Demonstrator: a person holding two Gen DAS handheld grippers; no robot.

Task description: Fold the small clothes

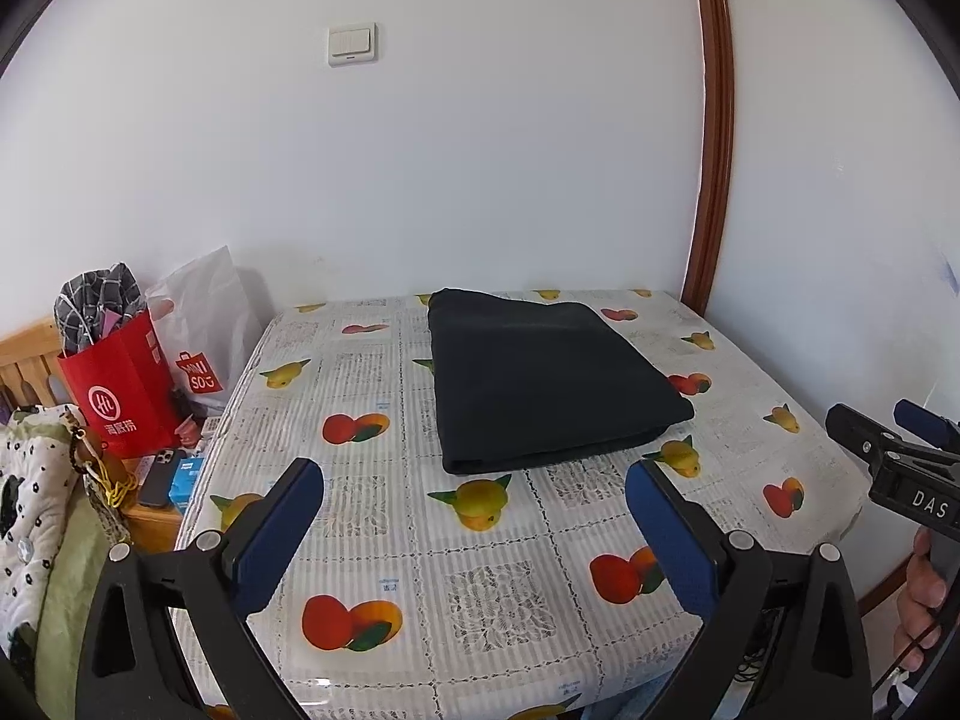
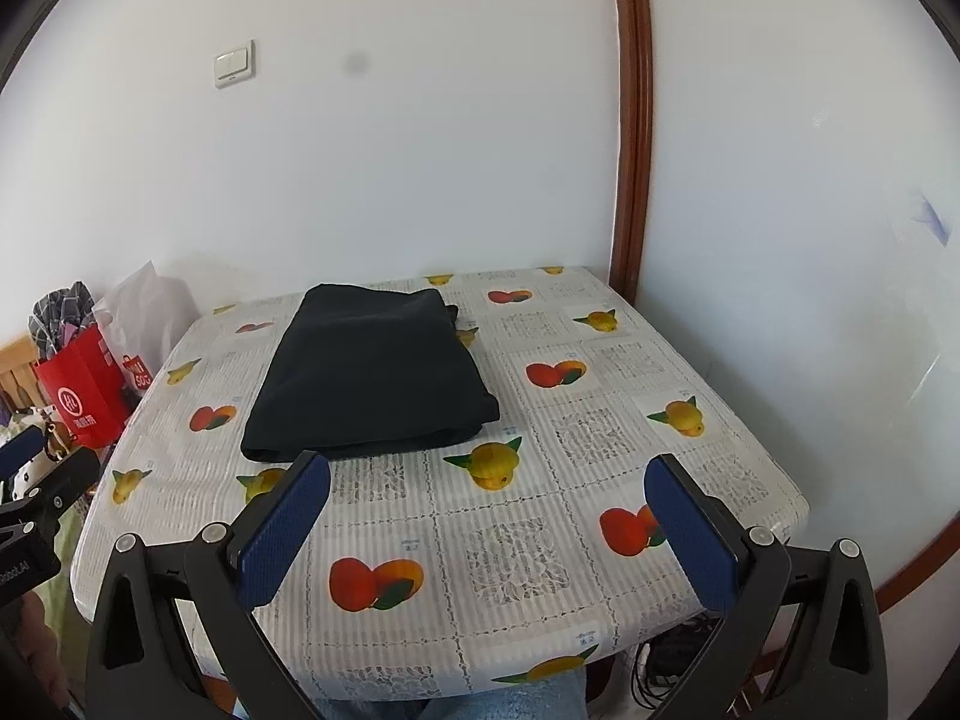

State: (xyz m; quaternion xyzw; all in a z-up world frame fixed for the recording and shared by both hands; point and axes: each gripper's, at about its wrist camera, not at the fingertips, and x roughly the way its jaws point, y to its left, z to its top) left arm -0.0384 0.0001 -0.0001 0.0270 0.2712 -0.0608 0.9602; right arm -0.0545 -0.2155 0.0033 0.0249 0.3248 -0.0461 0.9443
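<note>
A dark garment [image 1: 540, 378] lies folded into a flat rectangle on the far half of the table; it also shows in the right wrist view [image 2: 372, 372]. My left gripper [image 1: 474, 480] is open and empty, held above the table's near part, short of the garment's front edge. My right gripper [image 2: 486, 474] is open and empty, above the near part of the table, to the right of the garment's front corner. The right gripper also shows at the right edge of the left wrist view [image 1: 888, 450].
The table [image 1: 510, 588] has a fruit-print cloth and stands against white walls at the back and right. A red paper bag [image 1: 120, 384] and a white bag [image 1: 204, 330] stand off the table's left side, with a phone [image 1: 159, 477] and bedding.
</note>
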